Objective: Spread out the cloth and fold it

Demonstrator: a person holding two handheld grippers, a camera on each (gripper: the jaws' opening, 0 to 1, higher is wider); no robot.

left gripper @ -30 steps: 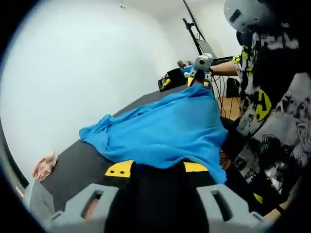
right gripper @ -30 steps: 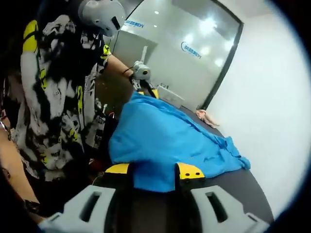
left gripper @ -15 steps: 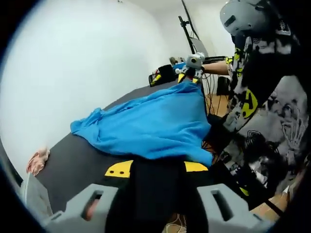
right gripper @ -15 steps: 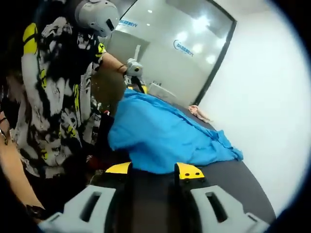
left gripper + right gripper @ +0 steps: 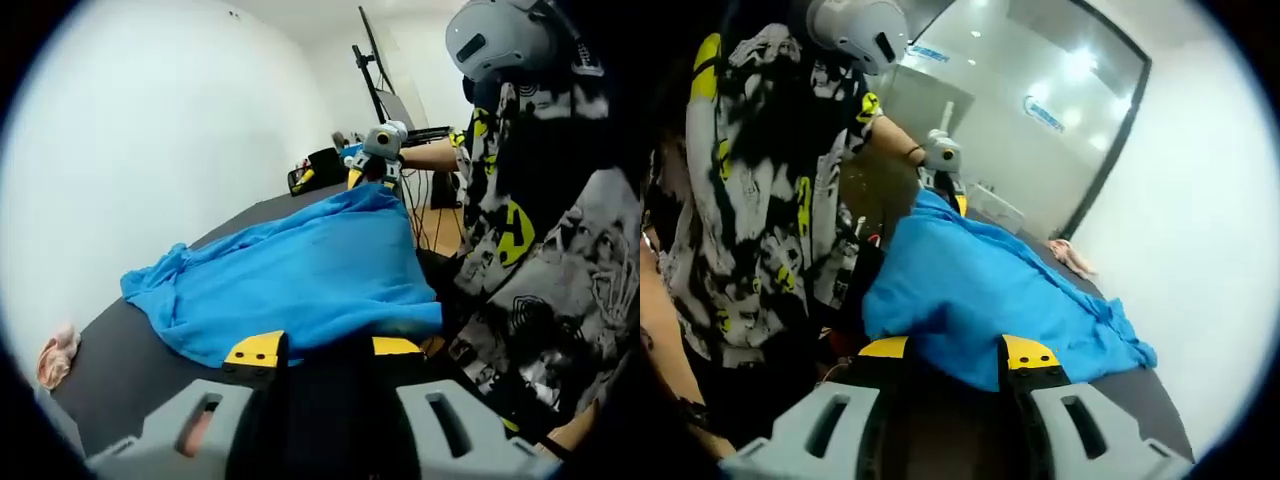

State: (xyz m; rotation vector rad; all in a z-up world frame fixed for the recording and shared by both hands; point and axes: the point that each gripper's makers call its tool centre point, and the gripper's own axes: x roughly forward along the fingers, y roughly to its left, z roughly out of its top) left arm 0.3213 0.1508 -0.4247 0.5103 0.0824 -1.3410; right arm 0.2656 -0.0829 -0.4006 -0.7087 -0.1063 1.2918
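A blue cloth (image 5: 300, 280) hangs stretched between my two grippers, its far part lying bunched on the black table (image 5: 130, 370). My left gripper (image 5: 325, 350) is shut on one corner at the table's near edge. My right gripper (image 5: 372, 172) grips the other corner further along the same edge. In the right gripper view the cloth (image 5: 980, 290) runs from my right gripper (image 5: 957, 352), shut on it, up to the left gripper (image 5: 943, 172). The far edge of the cloth lies crumpled towards the wall.
A small pink rag (image 5: 55, 355) (image 5: 1075, 258) lies on the table beyond the cloth. The person (image 5: 540, 250) (image 5: 750, 180) stands close against the table's near edge. Stands, cables and black and yellow gear (image 5: 315, 170) sit past the table's end. A white wall (image 5: 150, 130) runs behind the table.
Both views have swung a little with the hands. The cloth stays stretched between the two grippers, and both keep their hold on it.
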